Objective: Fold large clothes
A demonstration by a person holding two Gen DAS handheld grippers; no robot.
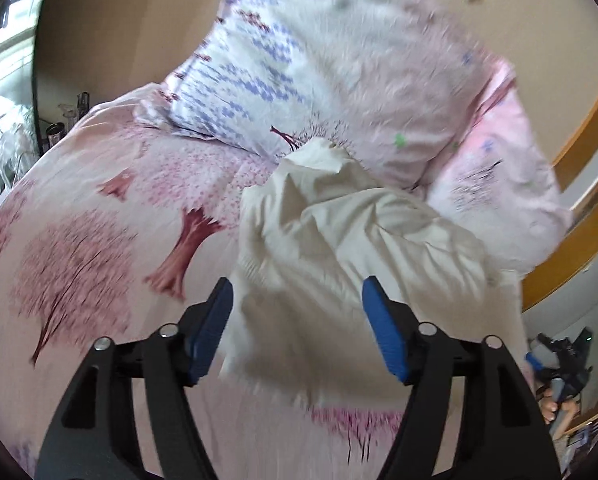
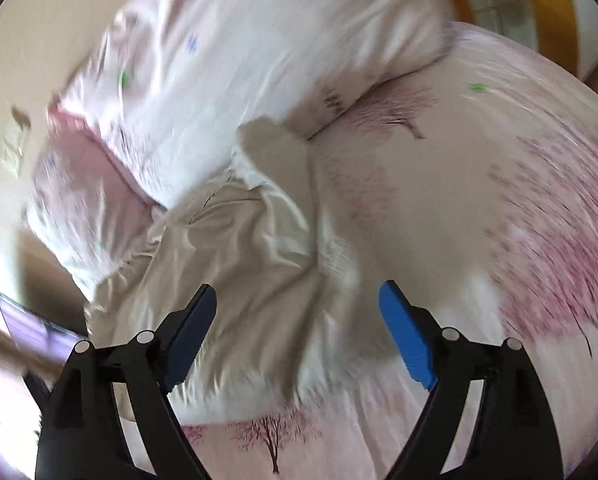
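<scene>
1. The cream garment (image 1: 351, 232) lies in a crumpled heap on the pink tree-print bedsheet (image 1: 99, 208), its far end touching the pillows (image 1: 371, 80) at the head of the bed. No edge, sleeve or hem can be told apart in either view, so the likeliest fault is a grab at a random fold, which would lift a bunch rather than spread the cloth.

2. The left gripper (image 1: 297, 328) hovers over the near part of the heap with its blue pads spread wide and nothing between them. The right gripper (image 2: 297, 330) is likewise released and empty above the same heap. Neither is touching cloth as far as the views show.

3. Both wrist views are smeared with motion blur. In my judgement a fast descent onto soft fabric could make the pads close on more than one layer, or pinch the bedsheet together with the garment, since the two are pale and lie flush.

4. The garment looks thin and slippery. A shallow pinch at a wrinkle may slide out once lifted, dropping the cloth back into a worse tangle.

5. The heap butts against the pillows, and one end rides up onto them. Pulling the garment flat toward the head of the bed would likely drag it over them; drawing it toward the open sheet seems safer.

6. The bed's edge (image 2: 59, 320) is close on the right gripper's left side, so a careless sweep could push fabric off it.
</scene>
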